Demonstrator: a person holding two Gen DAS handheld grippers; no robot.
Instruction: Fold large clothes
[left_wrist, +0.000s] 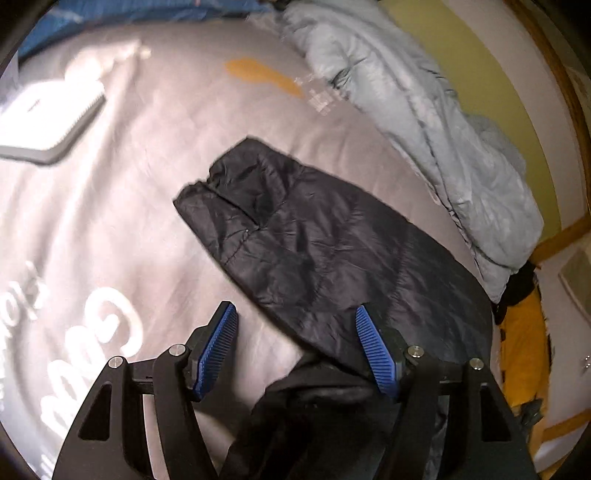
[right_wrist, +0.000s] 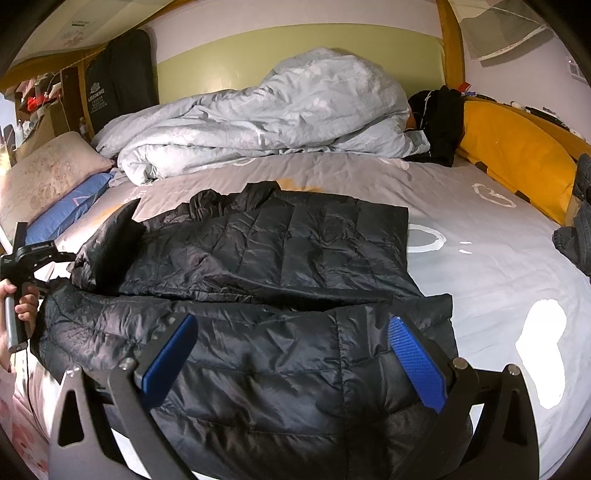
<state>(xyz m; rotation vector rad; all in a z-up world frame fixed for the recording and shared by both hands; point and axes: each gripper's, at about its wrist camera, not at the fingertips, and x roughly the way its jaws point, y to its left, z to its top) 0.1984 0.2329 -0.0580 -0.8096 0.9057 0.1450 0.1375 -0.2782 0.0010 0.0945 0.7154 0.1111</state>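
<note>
a: blue pads of the right gripper (right_wrist: 291, 354) sit closest, spread wide over the near flap of the black puffer jacket (right_wrist: 280, 251), gripping nothing. the jacket lies flat across the grey bed sheet (right_wrist: 498, 266), partly folded i think, 1 panel doubled over the body.

b: and the left gripper (left_wrist: 295, 332)?

a: also wide open, empty, with 1 pad over the sheet and the other over the jacket's edge. a sleeve end or corner points away from it; i cannot tell which.

b: so how should the next fold go?

a: my judgement: close each gripper on a hem corner through all layers, since the slick shell will likely slip. lift low, carry both ends across together, then lay it down so trapped air does not puff it open.

b: what does each view add?

a: the right view alone shows the jacket's full spread, the rumpled pale duvet (right_wrist: 266, 110) behind it, the yellow pillow (right_wrist: 517, 158), and the person's left hand (right_wrist: 22, 306) on its handle. the left view alone shows a white notebook-like thing (left_wrist: 51, 118) on the sheet, too blurred to name.
</note>
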